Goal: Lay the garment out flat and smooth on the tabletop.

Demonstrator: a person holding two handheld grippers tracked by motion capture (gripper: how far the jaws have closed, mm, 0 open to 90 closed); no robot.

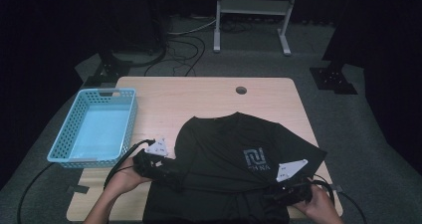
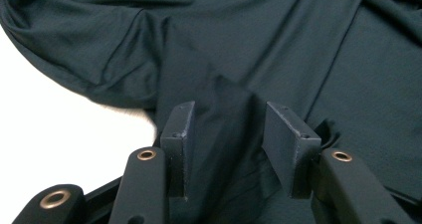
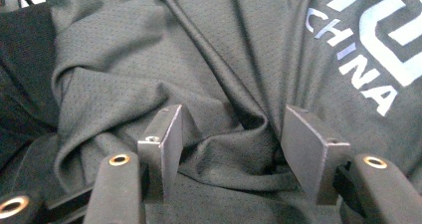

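Note:
A black T-shirt (image 1: 219, 139) lies spread on the wooden table (image 1: 164, 99), with a pale logo (image 1: 256, 159) on its chest. My left gripper (image 1: 171, 176) rests on the shirt's left side near the sleeve. In the left gripper view its jaws stand apart around a raised fold of the dark shirt (image 2: 278, 45), so the left gripper (image 2: 226, 109) is open. My right gripper (image 1: 279, 194) sits on the shirt's lower right. In the right gripper view the right gripper (image 3: 231, 114) is open, with a bunched fold of shirt (image 3: 149, 50) between its jaws, next to the "CHINA" logo (image 3: 363, 69).
A light blue perforated basket (image 1: 104, 92) stands empty at the table's left edge. A round cable hole (image 1: 241, 90) sits near the far edge. Cables trail from both grippers. Bare wood shows beyond the shirt's collar and at the front left corner.

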